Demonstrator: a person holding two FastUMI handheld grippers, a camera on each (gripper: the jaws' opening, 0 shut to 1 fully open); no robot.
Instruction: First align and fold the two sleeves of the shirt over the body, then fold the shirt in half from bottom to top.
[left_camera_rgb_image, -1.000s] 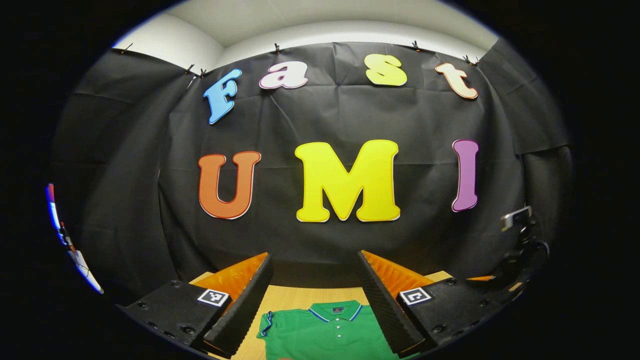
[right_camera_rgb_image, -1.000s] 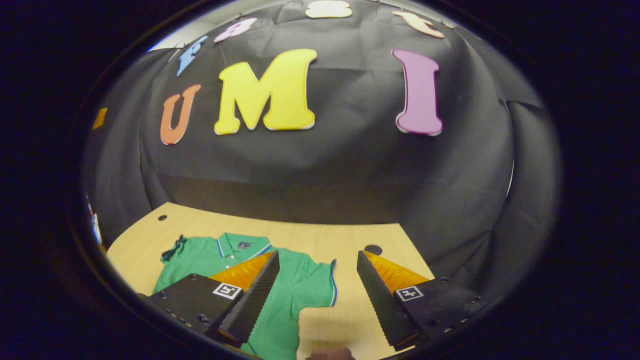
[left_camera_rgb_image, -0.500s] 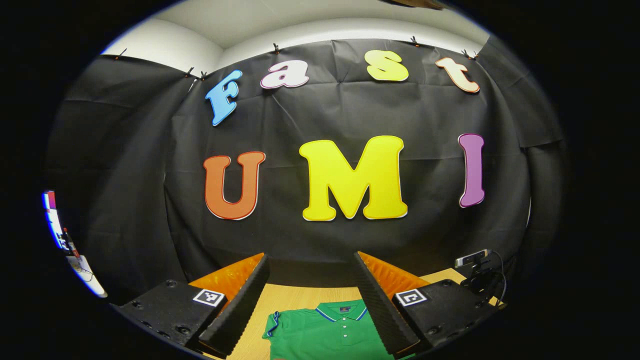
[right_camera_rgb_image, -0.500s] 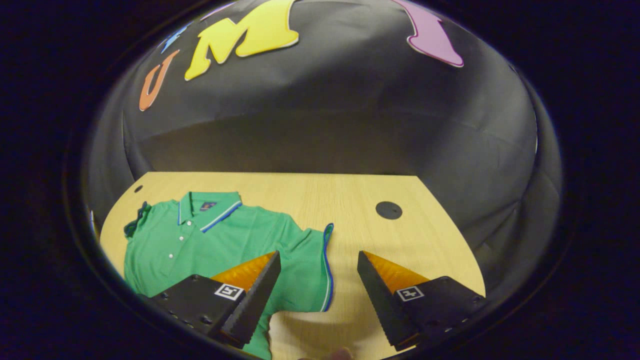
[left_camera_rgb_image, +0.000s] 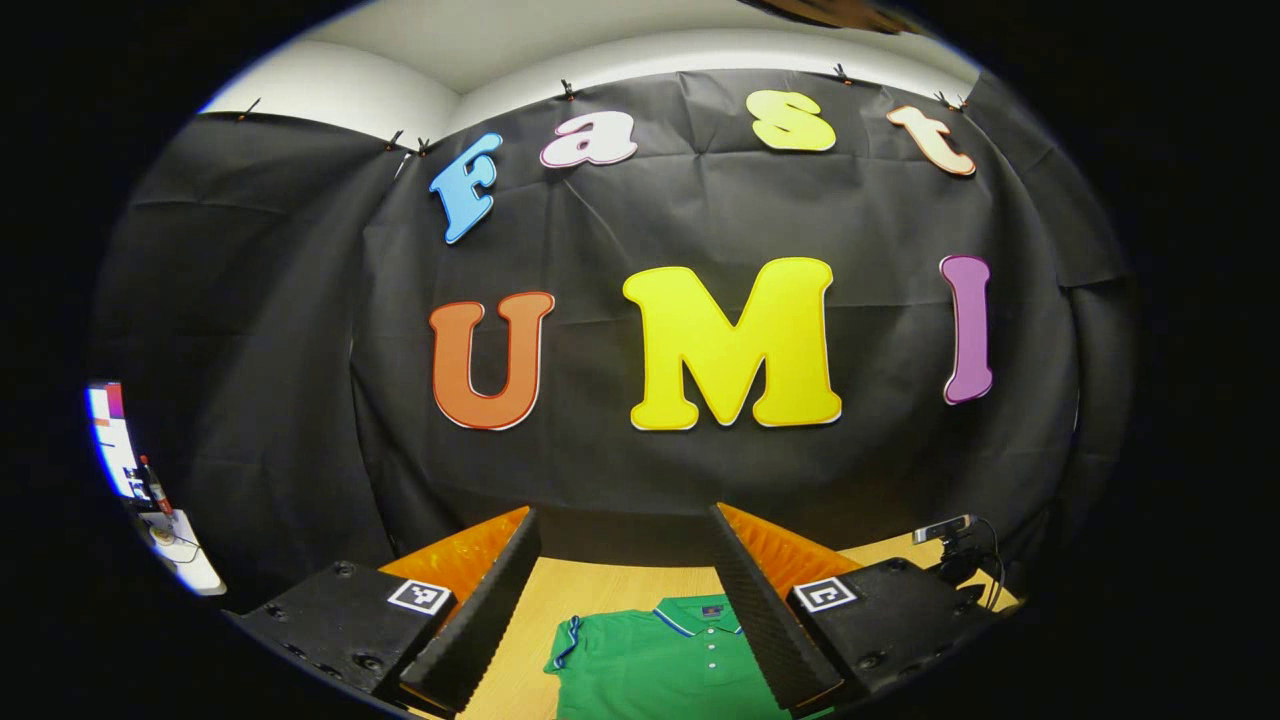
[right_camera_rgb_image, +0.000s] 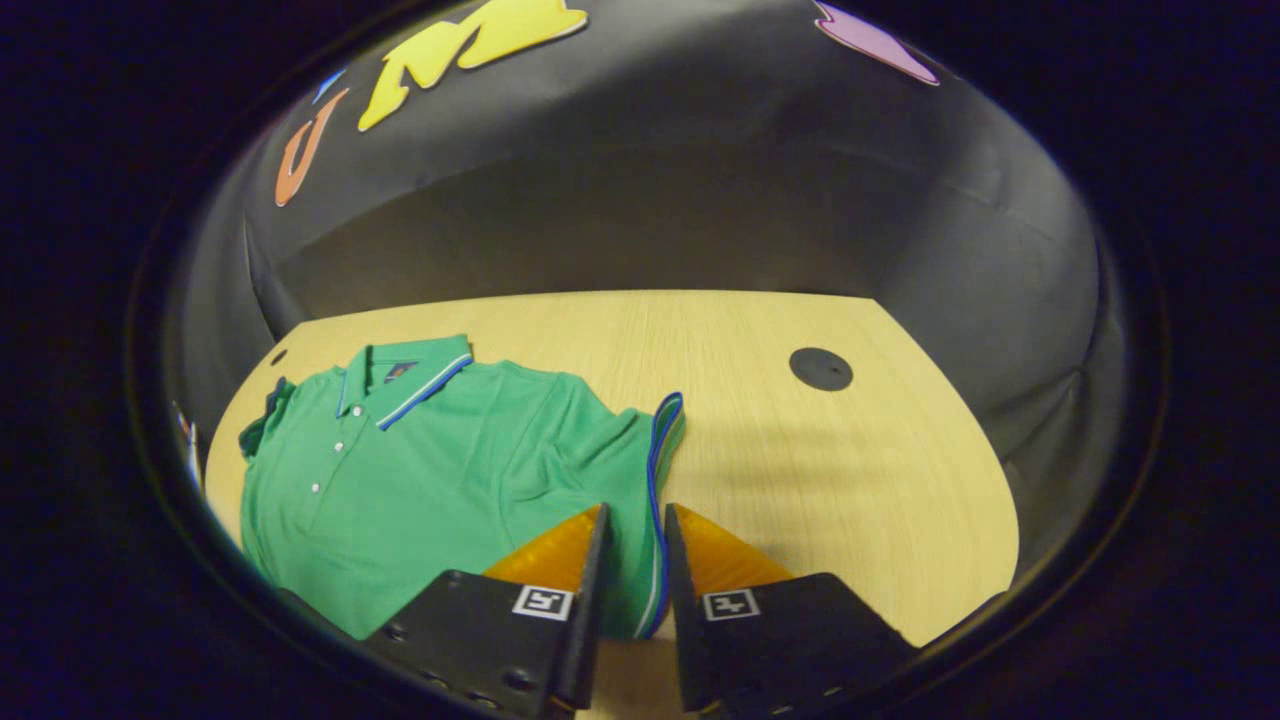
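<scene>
The green short-sleeved polo shirt with blue-striped collar (right_camera_rgb_image: 420, 470) lies flat on the pale wooden counter (right_camera_rgb_image: 830, 470), toward its left part in the right gripper view. Half a second ago the right claw (right_camera_rgb_image: 630, 560) stood wide above the sleeve; now its fingers have come close together around the blue-edged sleeve cuff (right_camera_rgb_image: 655, 500), and the cuff cloth stands between them. Whether both fingers truly press the cloth I cannot tell, because a thin gap shows on each side. The sleeve has lifted a little at its far end.

In the left gripper view the left claw (left_camera_rgb_image: 625, 600) is still wide and holds nothing; the shirt (left_camera_rgb_image: 650, 665) has shifted slightly to the right between its fingers. There the lower body of the shirt is cut off by the picture's bottom, and the right finger hides one shoulder.

To the right of the sleeve the counter is bare up to a round black cap (right_camera_rgb_image: 821, 369) near the far right edge. A small camera on a stand (left_camera_rgb_image: 950, 545) stands at the counter's right corner.
</scene>
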